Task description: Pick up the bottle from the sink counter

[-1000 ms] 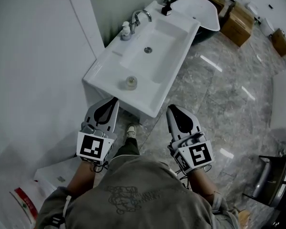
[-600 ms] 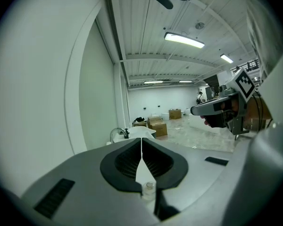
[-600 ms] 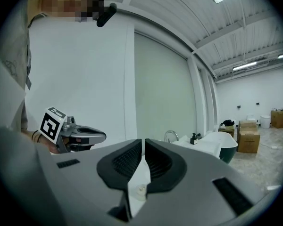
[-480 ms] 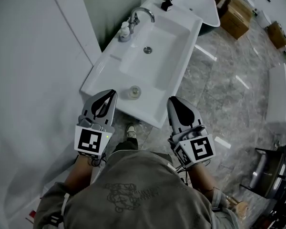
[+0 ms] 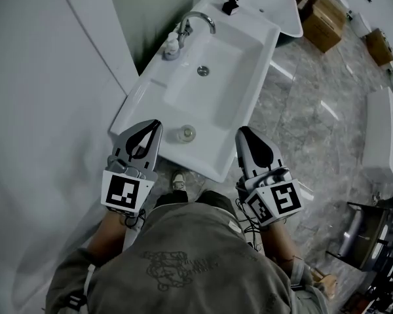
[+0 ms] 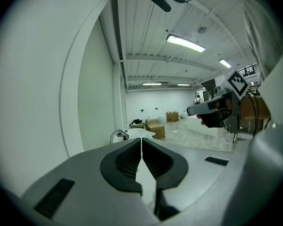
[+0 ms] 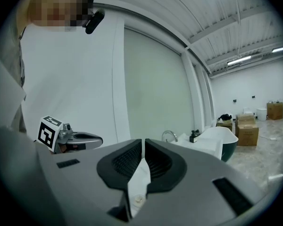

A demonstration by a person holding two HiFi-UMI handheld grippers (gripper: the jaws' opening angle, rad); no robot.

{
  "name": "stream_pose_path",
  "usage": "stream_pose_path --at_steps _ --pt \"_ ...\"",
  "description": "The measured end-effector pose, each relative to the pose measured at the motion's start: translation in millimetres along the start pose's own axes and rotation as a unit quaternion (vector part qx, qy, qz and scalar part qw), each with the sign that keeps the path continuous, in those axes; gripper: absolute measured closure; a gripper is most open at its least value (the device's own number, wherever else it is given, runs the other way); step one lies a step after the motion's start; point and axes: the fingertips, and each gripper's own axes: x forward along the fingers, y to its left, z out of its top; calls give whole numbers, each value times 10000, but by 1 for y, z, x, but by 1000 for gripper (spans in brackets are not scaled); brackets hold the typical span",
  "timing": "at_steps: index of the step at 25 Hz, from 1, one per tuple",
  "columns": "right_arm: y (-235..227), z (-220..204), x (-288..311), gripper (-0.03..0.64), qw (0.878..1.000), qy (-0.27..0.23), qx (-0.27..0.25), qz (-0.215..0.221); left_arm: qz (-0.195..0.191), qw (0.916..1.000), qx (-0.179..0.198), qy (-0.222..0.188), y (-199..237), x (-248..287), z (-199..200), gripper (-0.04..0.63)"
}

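On sink surface, bottle untouched — not picked up. Left hand-held gripper and right hand-held gripper pressed together, empty, flanking it — opening, grasp, lift all remain.

— What's your sink counter made of?
— Smooth, glossy white ceramic, by the look; your faucet is shiny metal.
— And the floor under you?
— Polished, veined stone, mirror-glossy.

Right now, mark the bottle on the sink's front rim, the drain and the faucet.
bottle (image 5: pixel 187 133), head view, its round top.
drain (image 5: pixel 203 70), head view, its centre.
faucet (image 5: pixel 196 14), head view, top of the arched spout.
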Motion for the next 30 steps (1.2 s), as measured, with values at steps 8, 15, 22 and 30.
stream_pose_path --at_steps 8,15,22,30 --pt "-5 9 13 577 9993 -41 -259 263 291 9994 -88 -172 8 2 11 575" --pt "-6 10 18 578 9971 1 -492 579 487 9985 -190 -186 2 7 14 575" --pt "-13 -1 27 577 9962 153 -282 807 652 9978 -15 -126 1 24 9 476" --pt "-6 -17 45 577 9913 377 -545 1139 -208 9994 -78 261 -28 58 -31 285"
